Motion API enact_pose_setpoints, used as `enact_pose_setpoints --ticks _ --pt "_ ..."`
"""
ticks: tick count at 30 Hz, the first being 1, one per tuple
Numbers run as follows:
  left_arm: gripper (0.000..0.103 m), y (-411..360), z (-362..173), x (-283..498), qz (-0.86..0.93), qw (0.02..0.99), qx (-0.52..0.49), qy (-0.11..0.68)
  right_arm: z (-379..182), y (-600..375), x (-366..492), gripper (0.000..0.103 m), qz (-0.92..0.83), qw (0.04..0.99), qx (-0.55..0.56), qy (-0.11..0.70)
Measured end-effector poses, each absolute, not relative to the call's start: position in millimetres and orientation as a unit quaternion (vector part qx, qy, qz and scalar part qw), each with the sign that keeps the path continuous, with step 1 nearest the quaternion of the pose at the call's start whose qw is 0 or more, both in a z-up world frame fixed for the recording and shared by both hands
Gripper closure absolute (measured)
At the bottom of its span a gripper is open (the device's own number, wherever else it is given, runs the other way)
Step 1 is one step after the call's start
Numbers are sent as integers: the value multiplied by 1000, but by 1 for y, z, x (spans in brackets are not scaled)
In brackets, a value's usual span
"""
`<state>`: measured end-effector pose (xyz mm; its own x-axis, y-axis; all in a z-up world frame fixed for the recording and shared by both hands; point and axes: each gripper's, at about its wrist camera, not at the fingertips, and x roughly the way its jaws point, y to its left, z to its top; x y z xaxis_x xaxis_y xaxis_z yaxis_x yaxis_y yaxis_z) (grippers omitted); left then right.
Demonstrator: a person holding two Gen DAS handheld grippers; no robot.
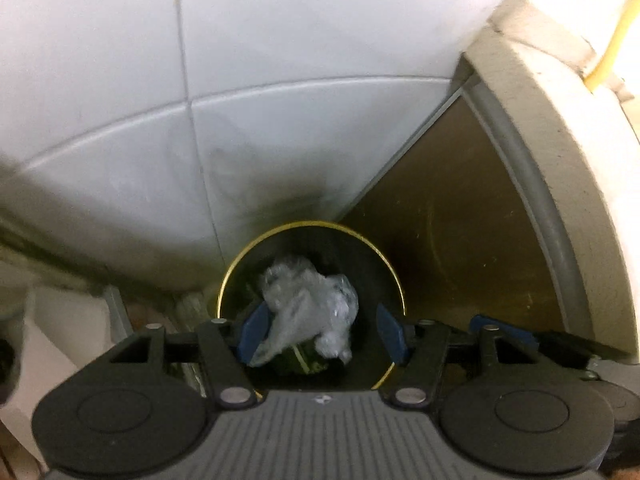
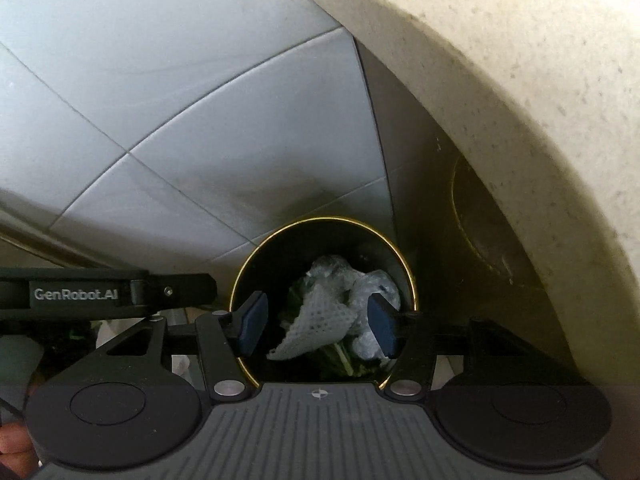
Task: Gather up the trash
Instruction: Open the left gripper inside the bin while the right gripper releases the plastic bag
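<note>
Bin point(image 1: 394, 276) wedged between tiled wall point(image 1: 280, 140) and counter point(image 2: 520, 120); both tools gape.

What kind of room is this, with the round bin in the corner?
Probably a kitchen or a bathroom, though I can't be sure. The wall is pale glazed tiles, a speckled stone counter edge curves overhead, and the gold-rimmed bin in the corner holds crumpled plastic and white foam netting.

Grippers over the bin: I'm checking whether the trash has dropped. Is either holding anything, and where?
Neither. The left gripper and right gripper are open above the bin.
</note>
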<state>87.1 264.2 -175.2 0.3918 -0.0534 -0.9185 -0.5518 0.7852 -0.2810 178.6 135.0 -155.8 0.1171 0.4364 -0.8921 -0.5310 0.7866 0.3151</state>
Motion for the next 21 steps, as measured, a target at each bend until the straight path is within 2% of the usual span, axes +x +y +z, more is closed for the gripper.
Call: enact_pose_setpoints --ticks 6,13,15,17,21 --pt "48 260 -157 89 182 818 -229 495 -139 132 175 35 326 762 -45 558" --pt "47 251 -125 80 212 874 -154 410 -100 129 163 27 339 787 -55 513" --pt "41 249 -117 77 214 886 -138 388 -88 128 160 21 341 797 -62 494" --pt "36 247 -111 74 214 894 -126 373 -76 126 155 20 340 809 -73 474" --pt "34 242 -104 74 213 903 -107 358 -59 118 146 18 340 825 -75 445"
